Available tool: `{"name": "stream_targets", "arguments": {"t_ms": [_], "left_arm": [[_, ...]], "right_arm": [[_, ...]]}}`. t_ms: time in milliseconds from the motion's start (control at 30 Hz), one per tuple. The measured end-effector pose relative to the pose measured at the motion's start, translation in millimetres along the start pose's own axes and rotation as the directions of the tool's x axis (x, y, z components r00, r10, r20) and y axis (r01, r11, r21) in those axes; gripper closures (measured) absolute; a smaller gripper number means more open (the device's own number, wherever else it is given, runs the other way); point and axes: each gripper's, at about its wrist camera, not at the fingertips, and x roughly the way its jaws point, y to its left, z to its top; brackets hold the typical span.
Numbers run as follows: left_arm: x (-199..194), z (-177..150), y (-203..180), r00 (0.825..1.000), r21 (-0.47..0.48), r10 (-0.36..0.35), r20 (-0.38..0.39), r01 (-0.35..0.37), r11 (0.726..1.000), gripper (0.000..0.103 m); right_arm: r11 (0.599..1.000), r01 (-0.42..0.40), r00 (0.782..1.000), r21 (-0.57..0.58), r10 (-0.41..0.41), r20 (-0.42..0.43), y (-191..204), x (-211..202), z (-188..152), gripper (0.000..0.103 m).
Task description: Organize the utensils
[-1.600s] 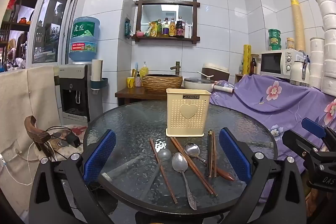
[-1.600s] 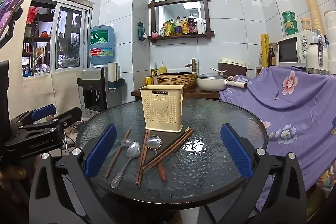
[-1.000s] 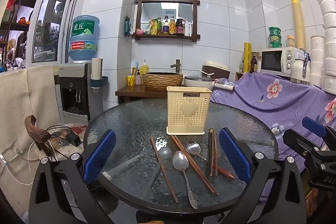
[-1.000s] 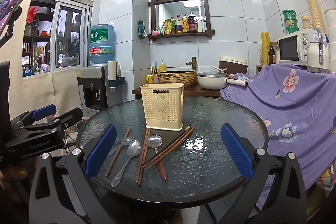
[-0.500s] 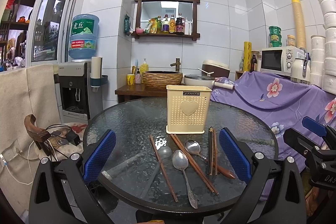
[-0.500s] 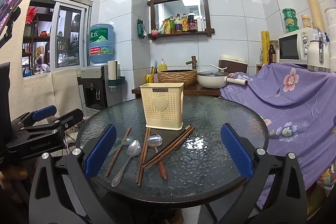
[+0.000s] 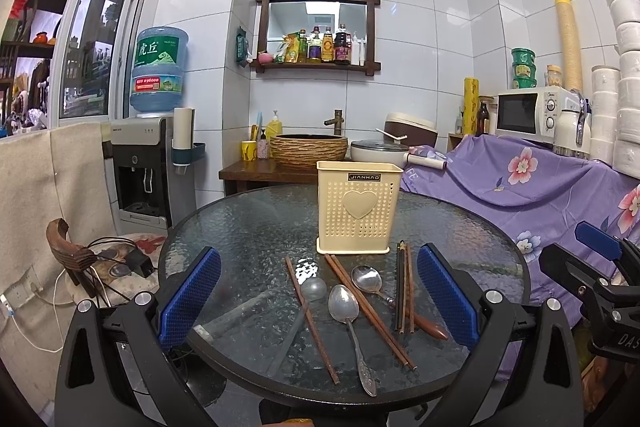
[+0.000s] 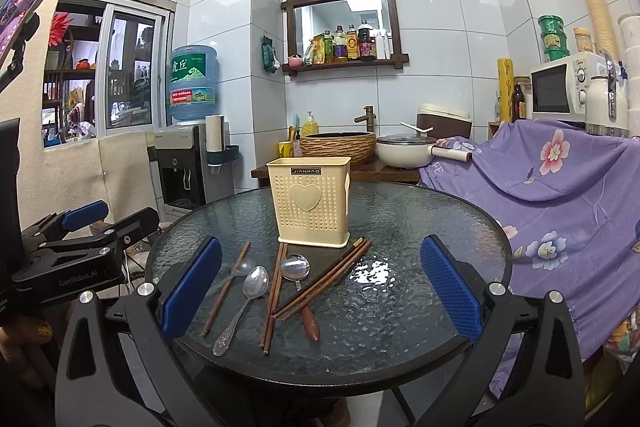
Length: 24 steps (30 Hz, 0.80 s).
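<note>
Your left gripper is spread wide with nothing between its blue pads, held at the near rim of the round glass table. Your right gripper is spread just as wide and empty too, hanging over the same near edge. Each shows in the other's view: the right one at 3 o'clock of the left camera, the left one at 9 o'clock of the right camera.

Between your left fingers the utensils lie loose on the glass. From 9 o'clock toward 3: a single chopstick crossing a pale spoon that looks clear or frosted, though the glare makes it hard to tell; a steel spoon with its bowl away from you; a brown chopstick pair slanting toward 5 o'clock; a spoon with a wooden handle tucked under that pair; and a dark chopstick pair running almost straight.

Past them at 12 o'clock stands the cream holder, upright, heart on its front, just beyond the chopstick tips. In the right view the holder sits slightly toward 11 o'clock of centre.

Behind the table, a purple floral cloth covers the counter at 2 o'clock, and a water dispenser stands at 10.
</note>
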Motion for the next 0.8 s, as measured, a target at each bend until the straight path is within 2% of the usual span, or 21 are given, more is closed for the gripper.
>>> {"name": "stream_targets", "arguments": {"t_ms": [800], "left_arm": [[5.2,-20.8,-1.1,1.000,0.007,0.006,-0.002,-0.006,1.000,0.006]], "right_arm": [[1.000,-0.002,1.000,0.003,0.002,-0.004,0.0,4.0,-0.8,0.005]]}}
